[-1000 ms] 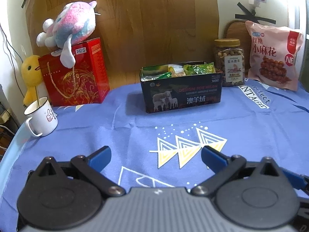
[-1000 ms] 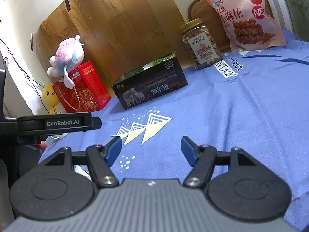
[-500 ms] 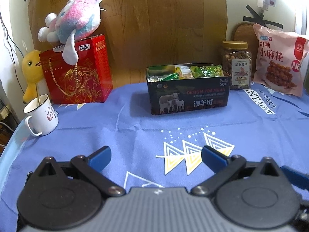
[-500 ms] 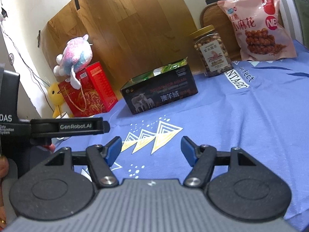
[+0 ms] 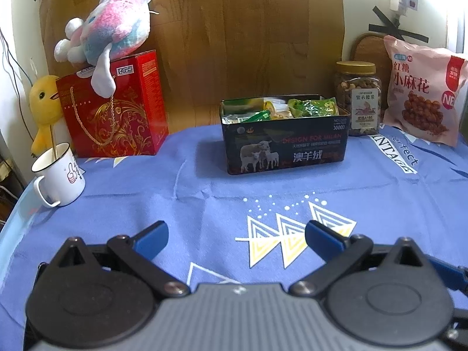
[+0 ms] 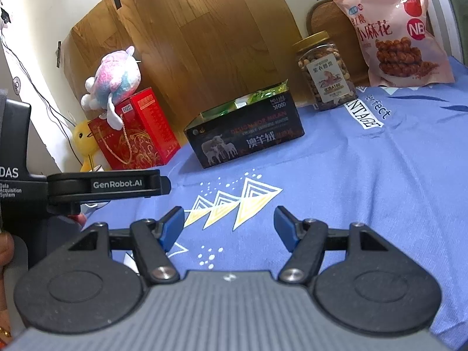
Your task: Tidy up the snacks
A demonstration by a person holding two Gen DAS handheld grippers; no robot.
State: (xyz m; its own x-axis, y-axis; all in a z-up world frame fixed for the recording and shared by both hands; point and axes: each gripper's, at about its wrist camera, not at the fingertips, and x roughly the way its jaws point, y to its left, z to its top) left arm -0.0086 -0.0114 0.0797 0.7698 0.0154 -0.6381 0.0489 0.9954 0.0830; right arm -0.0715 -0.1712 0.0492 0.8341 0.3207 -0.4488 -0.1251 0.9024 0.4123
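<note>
A black tin box [image 5: 285,149] with sheep pictures stands at the back middle of the blue cloth, filled with several green and yellow snack packets [image 5: 311,107]. It also shows in the right wrist view [image 6: 245,137]. A jar of nuts [image 5: 358,98] [image 6: 324,71] and a pink snack bag [image 5: 422,89] [image 6: 395,29] stand to its right. My left gripper [image 5: 236,238] is open and empty, low over the cloth, well in front of the box. My right gripper [image 6: 229,225] is open and empty beside it.
A red gift box [image 5: 112,108] with a plush toy [image 5: 108,33] on top stands at the back left. A yellow duck toy [image 5: 44,108] and a white mug [image 5: 58,175] are near the left edge. The left gripper's body [image 6: 73,187] shows left in the right wrist view.
Both grippers have drawn back and tilted a little, so the box and snacks sit slightly further right and lower in view. Both jaws stayed open.
</note>
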